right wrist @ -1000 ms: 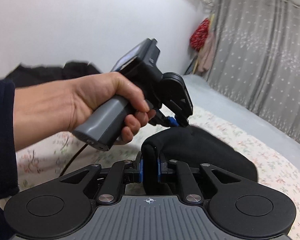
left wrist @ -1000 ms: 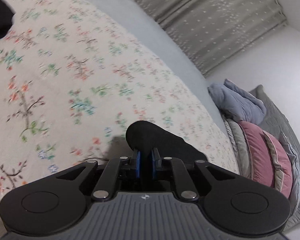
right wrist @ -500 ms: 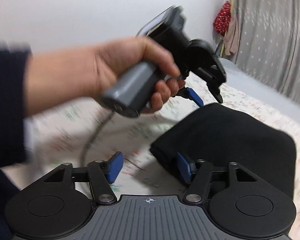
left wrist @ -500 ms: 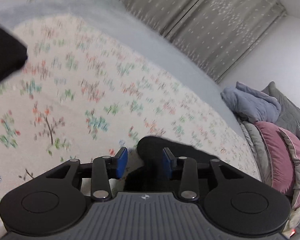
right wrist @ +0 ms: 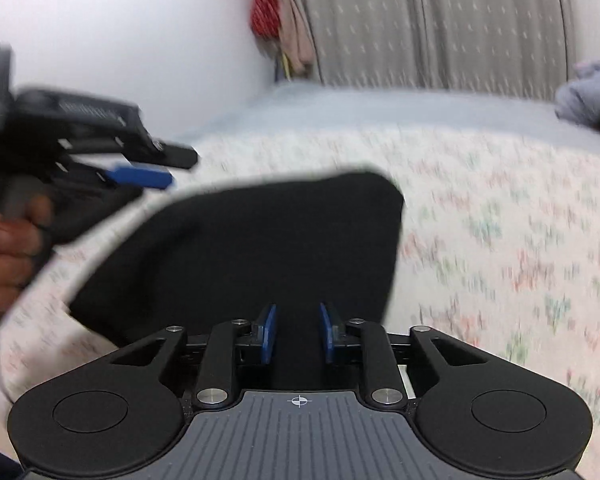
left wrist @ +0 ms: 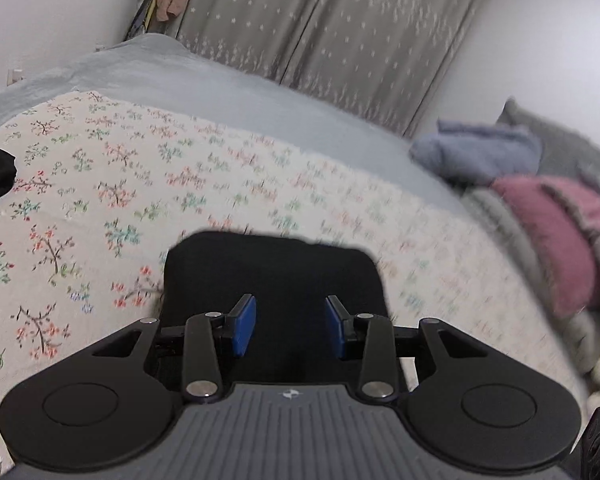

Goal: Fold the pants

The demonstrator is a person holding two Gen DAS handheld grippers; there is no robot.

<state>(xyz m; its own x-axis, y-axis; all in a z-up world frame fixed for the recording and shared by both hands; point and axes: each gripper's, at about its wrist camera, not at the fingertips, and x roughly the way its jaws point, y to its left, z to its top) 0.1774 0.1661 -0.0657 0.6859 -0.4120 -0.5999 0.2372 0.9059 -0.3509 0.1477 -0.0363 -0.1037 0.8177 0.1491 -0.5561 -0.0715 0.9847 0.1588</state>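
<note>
Black pants (left wrist: 272, 276) lie folded into a compact block on the floral bedspread (left wrist: 100, 184) of the bed. Left tool (left wrist: 291, 326) hangs over them with its blue pads parted, gripping nothing. Right tool (right wrist: 298, 332) is closing, its pads narrowly apart above the dark cloth, not pressing it. Pillows (left wrist: 552, 236) are stacked beyond.

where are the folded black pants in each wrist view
Left wrist: the black pants lie low in the middle on the floral cover, just beyond the open jaws.
Right wrist: the black pants fill the middle, reaching back between the closing jaws.
Shared landmark: the grey dotted curtain along the top.
</note>
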